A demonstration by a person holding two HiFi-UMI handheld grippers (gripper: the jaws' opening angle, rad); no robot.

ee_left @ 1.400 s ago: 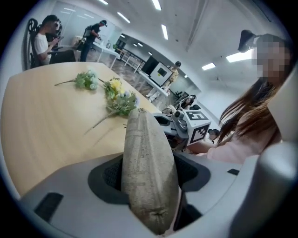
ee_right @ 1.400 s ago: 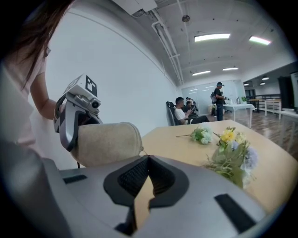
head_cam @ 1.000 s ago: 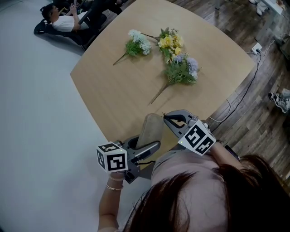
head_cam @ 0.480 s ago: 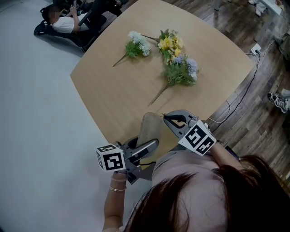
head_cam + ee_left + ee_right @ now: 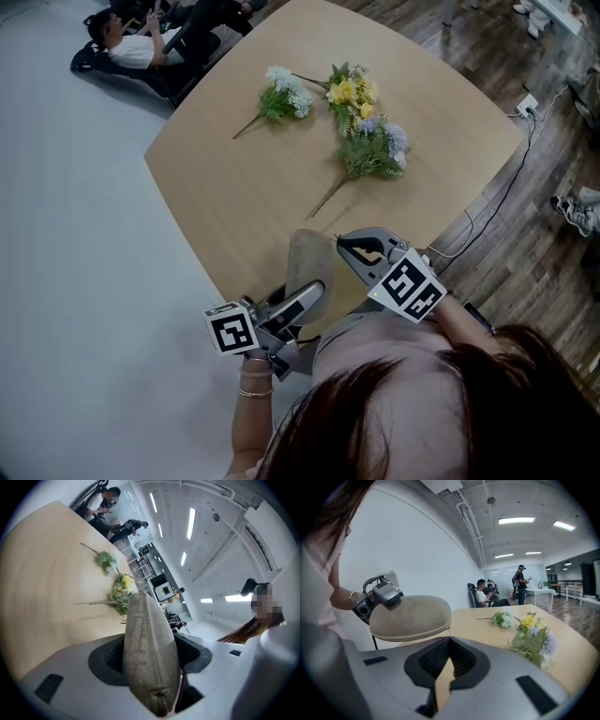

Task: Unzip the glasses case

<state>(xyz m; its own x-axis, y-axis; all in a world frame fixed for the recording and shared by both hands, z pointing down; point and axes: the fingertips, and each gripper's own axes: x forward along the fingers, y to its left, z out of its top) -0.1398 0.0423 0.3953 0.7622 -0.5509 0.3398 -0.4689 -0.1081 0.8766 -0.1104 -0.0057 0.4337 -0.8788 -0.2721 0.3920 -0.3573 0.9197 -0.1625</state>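
Note:
A tan fabric glasses case point(image 5: 305, 267) hangs over the table's near edge. My left gripper point(image 5: 295, 302) is shut on its near end; in the left gripper view the case point(image 5: 150, 658) stands on edge between the dark pads point(image 5: 110, 656), seam facing me. My right gripper point(image 5: 349, 247) sits at the case's right edge. In the right gripper view the case point(image 5: 410, 616) lies level just above the jaws. A thin zipper pull point(image 5: 450, 632) runs from its seam down to the right gripper point(image 5: 450, 641), whose tips meet on it.
Three bunches of artificial flowers point(image 5: 361, 122) lie on the far half of the wooden table point(image 5: 234, 187). A person sits in a chair point(image 5: 131, 42) beyond the table's far left corner. A cable point(image 5: 506, 187) runs over the wood floor at the right.
My left gripper has rolled, and its marker cube has shifted right and lower. The case has tipped with it. The right gripper has stayed put.

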